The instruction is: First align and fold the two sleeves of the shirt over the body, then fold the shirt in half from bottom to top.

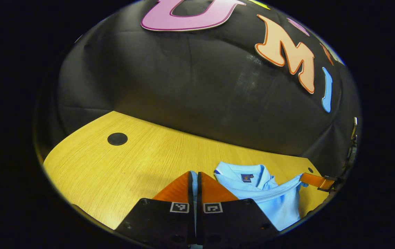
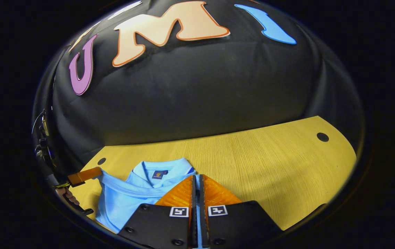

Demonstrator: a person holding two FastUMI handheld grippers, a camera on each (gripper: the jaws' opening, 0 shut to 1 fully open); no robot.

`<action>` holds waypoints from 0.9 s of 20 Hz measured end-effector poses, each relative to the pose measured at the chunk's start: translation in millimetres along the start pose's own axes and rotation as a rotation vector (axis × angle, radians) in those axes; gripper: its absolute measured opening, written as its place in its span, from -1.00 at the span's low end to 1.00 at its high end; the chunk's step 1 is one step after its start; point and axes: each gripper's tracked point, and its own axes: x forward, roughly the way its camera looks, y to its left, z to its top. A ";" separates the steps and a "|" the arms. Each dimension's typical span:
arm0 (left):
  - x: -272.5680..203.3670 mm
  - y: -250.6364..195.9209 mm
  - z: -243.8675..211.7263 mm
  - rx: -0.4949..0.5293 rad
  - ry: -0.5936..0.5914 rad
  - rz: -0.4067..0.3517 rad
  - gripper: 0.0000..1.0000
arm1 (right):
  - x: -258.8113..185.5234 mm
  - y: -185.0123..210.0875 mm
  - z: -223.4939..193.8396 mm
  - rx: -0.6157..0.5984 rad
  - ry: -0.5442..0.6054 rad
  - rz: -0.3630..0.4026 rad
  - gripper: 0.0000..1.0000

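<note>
The light blue shirt [image 1: 270, 193] lies at lower centre on the wooden table [image 1: 121, 166], collar up. The left gripper [image 1: 194, 176] and right gripper [image 2: 197, 180] each pinch a thin strip of blue cloth between nearly closed fingers. Judged: the bottom-to-top fold is nearly complete; release remains.

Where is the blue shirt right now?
The shirt lies on the wooden table, collar toward the black wall; both the left gripper and right gripper pinch its cloth.

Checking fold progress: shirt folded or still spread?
Folded: a hem-like edge of the shirt lies just below the collar, each claw pinching fabric.
</note>
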 end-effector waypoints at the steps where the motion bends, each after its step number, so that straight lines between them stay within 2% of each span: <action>1: -5.3 0.0 3.8 0.009 -0.009 0.006 -0.93 | -0.5 -3.1 1.4 -0.003 0.000 -0.003 -0.79; 2: -5.6 1.0 8.0 0.015 -0.014 0.013 -0.88 | -2.9 -1.5 1.4 0.001 0.000 0.008 -0.77; 3: -11.4 1.8 10.1 0.023 -0.009 0.023 -0.55 | -5.9 3.7 3.2 0.014 -0.005 0.035 -0.61; 6: -35.1 4.3 20.3 0.029 -0.026 0.057 0.65 | -25.0 13.9 9.7 0.020 -0.033 0.081 1.00; 7: -43.8 4.4 23.7 0.033 -0.041 0.062 0.87 | -34.1 15.0 13.3 0.006 -0.051 0.086 0.91; 8: -55.9 4.1 24.6 0.044 -0.052 0.066 0.89 | -42.6 16.1 14.2 -0.005 -0.069 0.093 0.80; 9: -68.2 2.6 25.7 0.059 -0.062 0.062 0.89 | -53.1 18.0 16.0 -0.016 -0.086 0.103 0.95; 10: -80.4 -1.3 24.2 0.076 -0.069 0.051 0.89 | -64.8 19.4 16.1 -0.029 -0.102 0.109 0.97; 18: -186.2 -43.8 -0.8 0.193 -0.113 -0.056 0.88 | -161.8 22.6 -26.2 -0.054 -0.120 0.203 0.96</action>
